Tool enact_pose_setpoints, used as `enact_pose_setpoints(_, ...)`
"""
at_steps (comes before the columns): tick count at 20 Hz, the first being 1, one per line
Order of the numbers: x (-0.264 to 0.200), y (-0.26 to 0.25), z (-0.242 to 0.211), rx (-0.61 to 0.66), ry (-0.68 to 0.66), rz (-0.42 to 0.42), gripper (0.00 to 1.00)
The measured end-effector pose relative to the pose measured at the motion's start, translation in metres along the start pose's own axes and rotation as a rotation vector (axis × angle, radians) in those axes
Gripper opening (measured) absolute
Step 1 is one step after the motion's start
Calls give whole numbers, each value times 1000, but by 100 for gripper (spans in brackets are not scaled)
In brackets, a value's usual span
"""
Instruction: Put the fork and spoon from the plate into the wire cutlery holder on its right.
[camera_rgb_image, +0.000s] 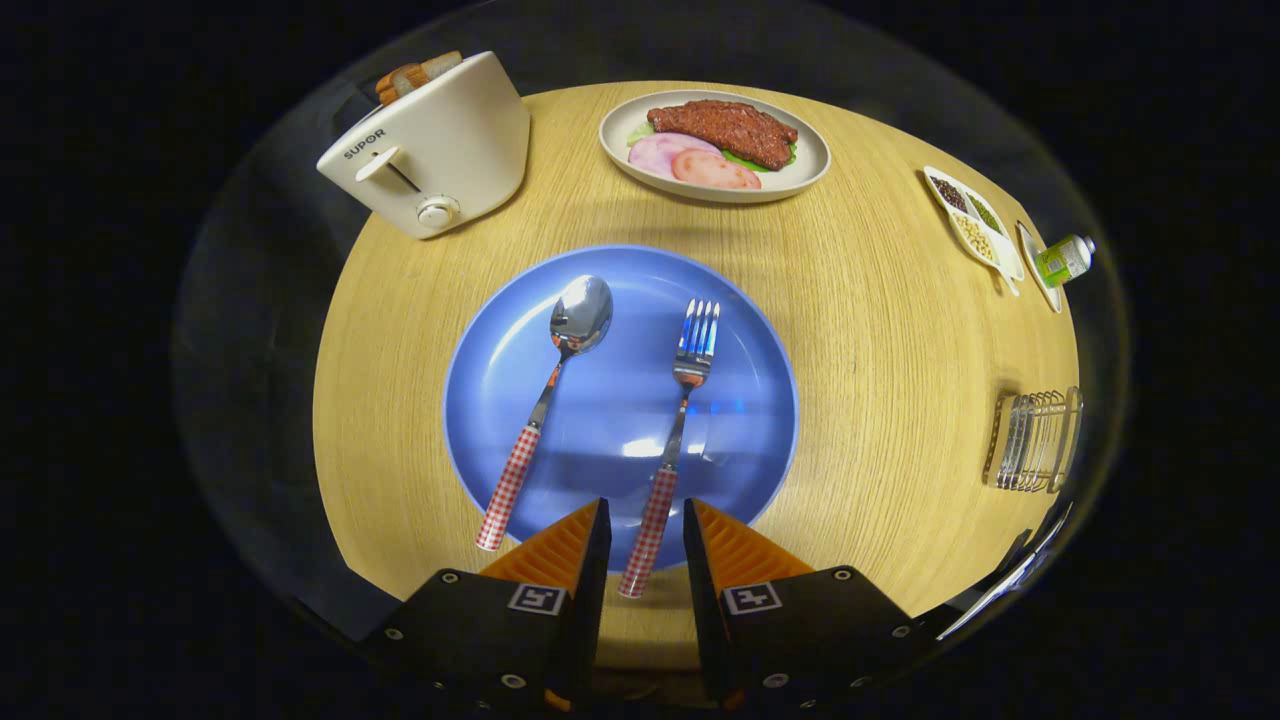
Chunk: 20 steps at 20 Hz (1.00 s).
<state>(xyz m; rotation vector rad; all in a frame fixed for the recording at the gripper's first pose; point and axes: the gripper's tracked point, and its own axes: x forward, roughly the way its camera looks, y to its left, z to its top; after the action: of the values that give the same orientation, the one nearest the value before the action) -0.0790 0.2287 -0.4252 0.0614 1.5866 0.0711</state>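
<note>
Gripper hangs above the near edge of the round wooden worktop, fingers spread apart, nothing held. The fork's handle end lies in the gap between the 2 fingers; whether either finger touches it cannot be told.

Blue plate sits just ahead of the fingers. On it, 2 pieces with red-and-white checked handles:
- fork, tines pointing away, handle running back over the plate's near rim.
- spoon, to the fork's left, bowl up and away, handle angled back-left past the rim.

Wire cutlery holder stands well to the right of the plate, near the worktop's edge.

Beyond the plate: white toaster with bread in its slot, far left; pale dish of meat and sliced ham, far centre; divided tray of seeds and a small green bottle, far right.
</note>
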Motion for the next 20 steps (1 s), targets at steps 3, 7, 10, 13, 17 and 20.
enact_pose_setpoints(3,8,3,-10,23,48,-2,34)
enact_pose_setpoints(7,12,7,-18,54,94,1,23)
enact_pose_setpoints(10,11,5,-16,43,84,10,13)
enact_pose_setpoints(13,-1,-5,-12,48,59,22,9)
enact_pose_setpoints(17,-36,-43,-7,79,2,27,9)
enact_pose_setpoints(20,-66,-84,-5,126,-41,24,8)
